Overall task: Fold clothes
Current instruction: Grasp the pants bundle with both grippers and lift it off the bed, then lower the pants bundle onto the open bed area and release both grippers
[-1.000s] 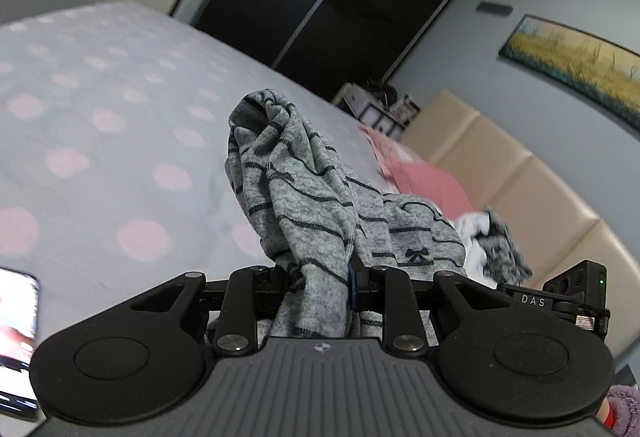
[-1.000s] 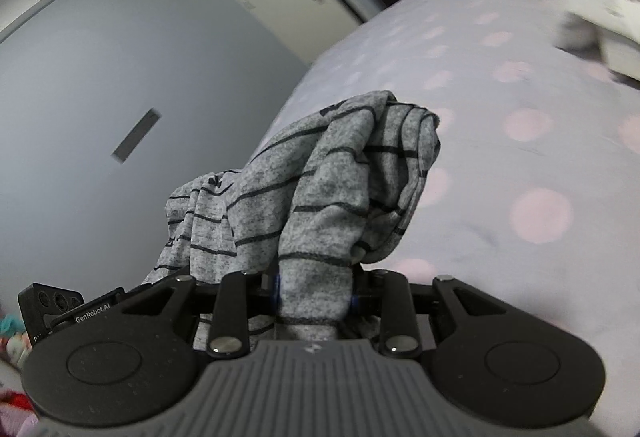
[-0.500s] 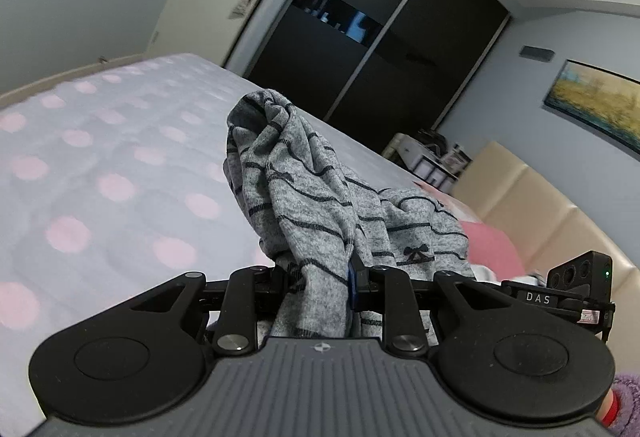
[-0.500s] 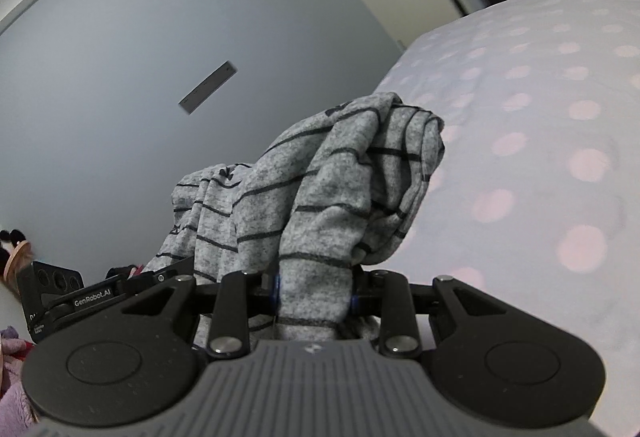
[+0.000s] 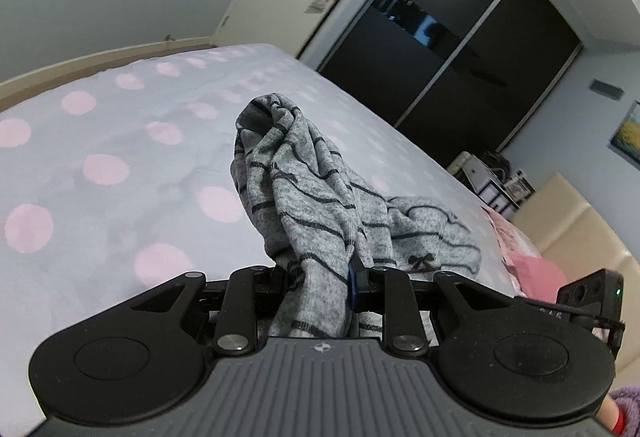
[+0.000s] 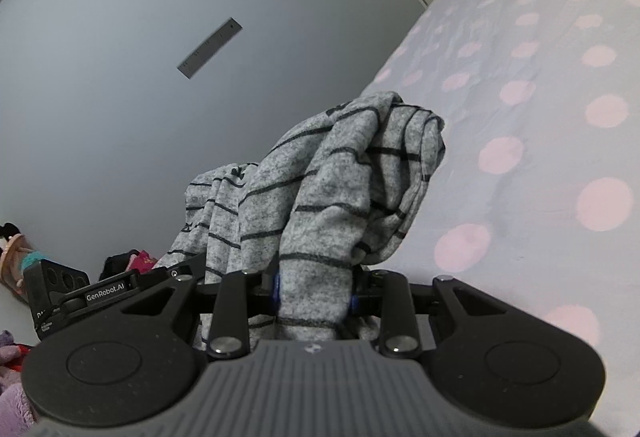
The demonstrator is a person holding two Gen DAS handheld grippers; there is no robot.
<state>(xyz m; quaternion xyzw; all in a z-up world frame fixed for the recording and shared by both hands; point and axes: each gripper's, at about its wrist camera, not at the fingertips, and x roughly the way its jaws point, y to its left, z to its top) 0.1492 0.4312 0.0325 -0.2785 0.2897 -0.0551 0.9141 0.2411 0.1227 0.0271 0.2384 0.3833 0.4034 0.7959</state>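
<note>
Left gripper (image 5: 320, 279): jaws closed tight on a bunched fold of the grey striped garment (image 5: 304, 197). Cloth fills the gap between the fingers completely; a blue pad edge shows at the right finger. Right gripper (image 6: 314, 287): same, jaws pinched on a thick wad of the same garment (image 6: 332, 193), blue pad edges visible on both sides of the cloth.

Garment is held up off the bed, strung between the two grippers. In the left wrist view the fabric piles up and forward from the fingers into a crumpled peak, then sags away to the right, toward the right gripper's camera block (image 5: 592, 291); long axis runs roughly gripper to gripper. A small black bow print sits on the sagging part. In the right wrist view the bunch rises ahead of the fingers and trails off left, toward the left gripper's body (image 6: 80, 289).

Beyond: bedspread (image 5: 100, 141), pale lilac with pink dots. Dark sliding wardrobe doors (image 5: 452, 49) behind it. Pink pillow (image 5: 528, 261) far right, beige padded headboard (image 5: 580, 221).
</note>
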